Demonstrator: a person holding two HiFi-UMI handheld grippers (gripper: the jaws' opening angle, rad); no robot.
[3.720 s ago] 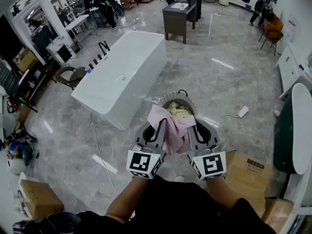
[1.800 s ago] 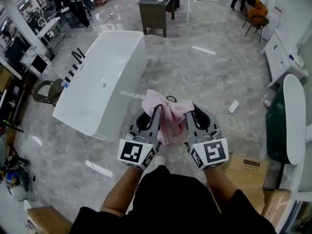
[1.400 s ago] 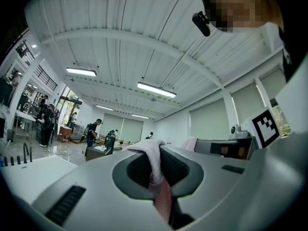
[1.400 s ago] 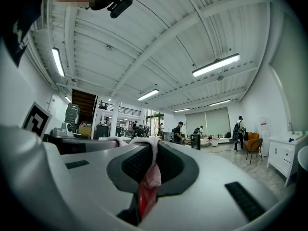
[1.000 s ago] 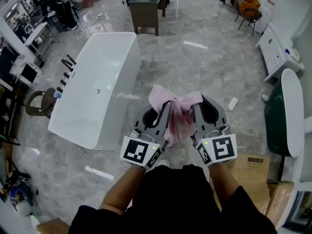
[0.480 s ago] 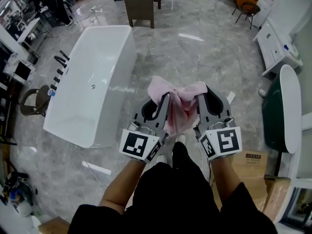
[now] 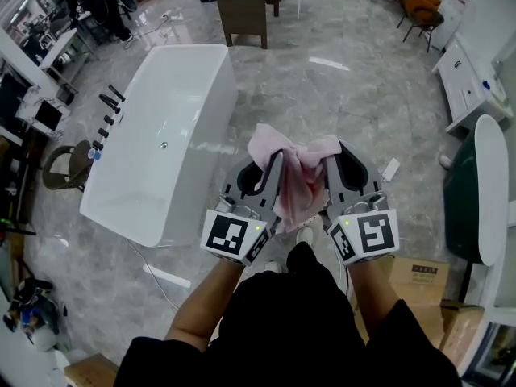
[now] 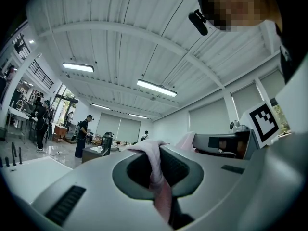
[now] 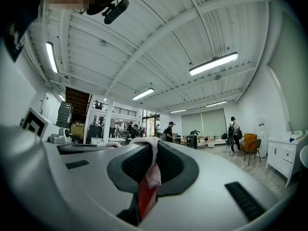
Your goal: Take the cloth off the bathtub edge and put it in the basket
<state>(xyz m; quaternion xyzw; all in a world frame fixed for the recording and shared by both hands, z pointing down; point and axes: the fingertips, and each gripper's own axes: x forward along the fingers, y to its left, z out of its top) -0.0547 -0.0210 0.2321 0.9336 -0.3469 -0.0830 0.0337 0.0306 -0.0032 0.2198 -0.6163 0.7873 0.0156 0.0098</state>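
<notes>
The cloth [image 7: 302,184] is off the bathtub [image 7: 153,143] at the tongs' left, pinched by the left tongs [image 7: 275,161] and right tongs [image 7: 330,164], both clamped tight on it; basket unseen, deposit outstanding.

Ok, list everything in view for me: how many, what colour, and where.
cloth: one, pink, bunched between both tongs, above the floor
bathtub: one, white, on the floor to the left
taps: one row, black, along the bathtub's left side
cabinet: one, dark, top centre
power strip: one, white, on the floor to the right
cardboard boxes: at least two, brown, lower right
left tongs: one, grey, shut on the cloth
right tongs: one, grey, shut on the cloth
forearms: two, bare, bottom centre
</notes>
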